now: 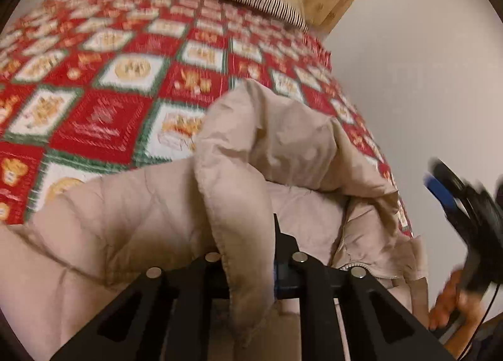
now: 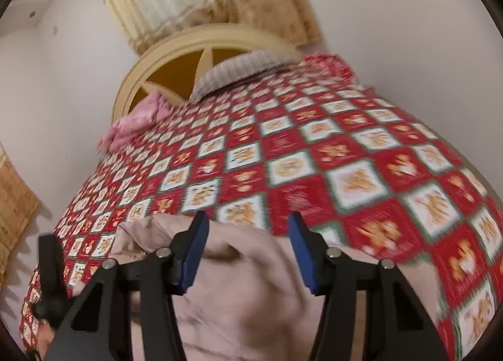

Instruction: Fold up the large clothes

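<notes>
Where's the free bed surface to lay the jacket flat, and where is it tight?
Free: the wide stretch of red-and-white patchwork bedspread between the beige quilted jacket and the pillows. Crowded: the head end, taken up by the striped pillow and the pink crumpled cloth, and the near edge, where the jacket is bunched, pinched in the left hand-held gripper and lying under the open right hand-held gripper.

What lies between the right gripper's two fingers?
Nothing is held: in the right wrist view the right gripper stands open, with only the beige jacket on the checked bedspread showing behind the gap.

Left gripper (image 1: 248, 270) jaws pinch the beige jacket (image 1: 257, 153) (blurred) over a checked bedspread (image 1: 103, 90).
</notes>
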`<state>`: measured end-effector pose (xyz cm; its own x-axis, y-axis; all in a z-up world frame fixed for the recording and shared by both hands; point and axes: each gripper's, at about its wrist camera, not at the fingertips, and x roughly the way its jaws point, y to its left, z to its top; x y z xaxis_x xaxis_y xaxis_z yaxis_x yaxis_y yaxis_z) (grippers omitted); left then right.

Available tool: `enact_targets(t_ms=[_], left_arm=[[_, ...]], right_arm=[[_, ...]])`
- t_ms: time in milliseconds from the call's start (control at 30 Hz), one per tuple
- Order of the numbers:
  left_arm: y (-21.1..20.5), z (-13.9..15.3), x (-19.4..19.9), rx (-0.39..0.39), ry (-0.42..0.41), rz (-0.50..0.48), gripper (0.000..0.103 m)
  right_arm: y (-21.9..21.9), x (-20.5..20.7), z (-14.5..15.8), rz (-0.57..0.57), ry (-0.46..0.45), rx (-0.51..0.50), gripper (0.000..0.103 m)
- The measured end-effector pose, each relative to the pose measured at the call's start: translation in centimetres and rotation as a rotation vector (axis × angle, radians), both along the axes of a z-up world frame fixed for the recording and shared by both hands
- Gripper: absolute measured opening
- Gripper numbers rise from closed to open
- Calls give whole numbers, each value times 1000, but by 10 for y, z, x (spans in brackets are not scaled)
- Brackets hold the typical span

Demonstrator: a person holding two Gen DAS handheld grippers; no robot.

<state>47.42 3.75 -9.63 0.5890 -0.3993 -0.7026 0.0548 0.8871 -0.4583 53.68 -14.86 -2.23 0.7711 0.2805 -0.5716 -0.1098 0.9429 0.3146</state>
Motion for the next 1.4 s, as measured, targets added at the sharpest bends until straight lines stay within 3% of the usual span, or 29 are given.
enact_targets(t_ms=[100,167,233,267,333,433,600,733,867,933,1067,1133,1233,1400], left_arm=[[5,-4,-18,8,3,50,12],[13,-21,-19,5,70,96,15],[28,-35,-12,-87,106,97,15],[33,-37,-10,-128,119,95,15],[37,-40,-7,-194,143,102,15],[43,-32,-16,-259,161,123,16],[59,11,-50,-129,139,187,23],[48,56,-46,51,-38,192,23],[2,81,4,2,-154,60,23],[-22,69,36,50,-138,32,23],[-33,4,55,194,37,82,23],[-20,-24,45,112,7,96,23],[-9,-32,30,54,-38,121,23],[-22,-36,37,134,-41,121,23]], right_arm=[[31,42,-3,36,99,-35,49],[43,55,-22,51,204,-18,49],[47,47,-43,93,281,-1,48],[52,39,-57,117,312,-46,48],[56,23,-80,138,335,-143,46],[55,-3,-98,182,226,-222,45],[54,-7,-103,178,187,-255,45],[55,-11,-102,179,175,-249,46],[59,-10,-101,181,175,-243,46],[56,-11,-102,183,173,-229,46],[49,-12,-103,193,173,-175,46],[45,-11,-104,205,172,-132,46],[38,-10,-104,225,167,-65,46],[11,-21,-98,189,81,123,45]])
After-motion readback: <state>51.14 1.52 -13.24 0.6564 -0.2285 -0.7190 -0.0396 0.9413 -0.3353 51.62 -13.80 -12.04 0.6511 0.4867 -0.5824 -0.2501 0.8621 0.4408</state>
